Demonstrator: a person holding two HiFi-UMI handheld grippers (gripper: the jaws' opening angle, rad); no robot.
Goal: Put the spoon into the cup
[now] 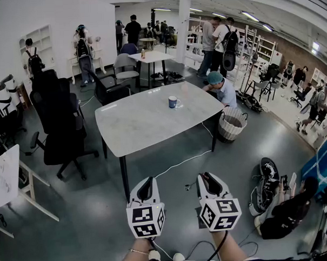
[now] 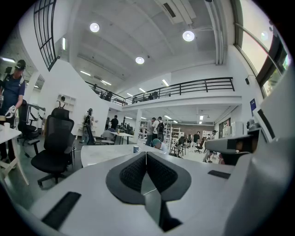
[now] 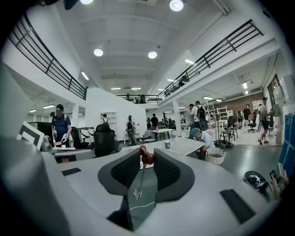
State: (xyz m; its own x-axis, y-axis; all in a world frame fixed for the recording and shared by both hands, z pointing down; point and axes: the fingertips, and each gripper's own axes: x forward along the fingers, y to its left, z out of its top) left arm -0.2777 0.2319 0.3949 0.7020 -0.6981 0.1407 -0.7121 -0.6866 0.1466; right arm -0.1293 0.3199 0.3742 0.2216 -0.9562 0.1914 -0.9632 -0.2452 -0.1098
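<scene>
A blue and white cup stands near the far right edge of the pale marble table. Both grippers hover low over the floor, short of the table's near corner. My right gripper is shut on a small spoon. The jaw tips pinch its brown handle, and its thin metal shaft and bowl hang down between the jaws. My left gripper is shut with nothing in it, its pads meeting. The cup shows far ahead of the right jaws, and the cup is small beyond the left ones.
A black office chair stands left of the table, with a white side table beyond it. A wicker basket and a crouching person are by the table's right end. A seated person, shoes and a floor cable lie nearby.
</scene>
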